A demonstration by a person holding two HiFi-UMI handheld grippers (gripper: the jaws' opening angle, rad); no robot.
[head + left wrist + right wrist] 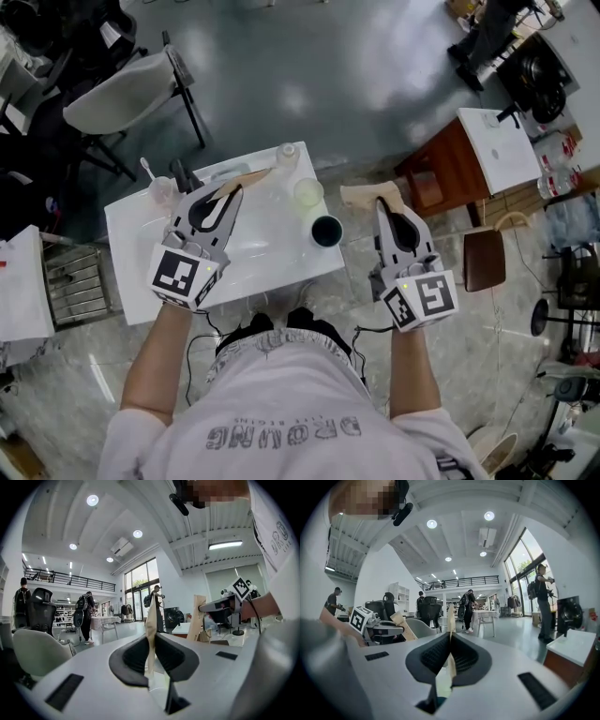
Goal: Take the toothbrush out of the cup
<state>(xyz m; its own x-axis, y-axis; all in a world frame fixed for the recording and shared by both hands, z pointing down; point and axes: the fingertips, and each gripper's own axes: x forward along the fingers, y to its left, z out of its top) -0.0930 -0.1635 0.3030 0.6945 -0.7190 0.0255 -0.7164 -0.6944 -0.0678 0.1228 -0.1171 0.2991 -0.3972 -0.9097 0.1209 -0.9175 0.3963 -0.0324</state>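
At the table's far left corner a white toothbrush point(147, 170) stands in a clear cup point(161, 193). My left gripper point(234, 187) hovers just right of that cup, shut on a flat beige cardboard strip point(251, 175) that pokes out past its tips. The left gripper view shows the strip point(151, 618) pinched upright between the dark pads. My right gripper point(382, 202) is off the table's right edge, shut on a second beige piece point(367, 194), which the right gripper view shows as a thin strip point(451, 616) between its jaws. Both grippers point level and away from me.
The small white table point(141, 272) also carries a dark cup point(326, 230), a pale clear cup point(308, 192) and a small bottle point(287, 155). A grey chair point(122, 94) stands behind it, and a brown-and-white cabinet point(469, 159) is to the right. People walk in the hall beyond.
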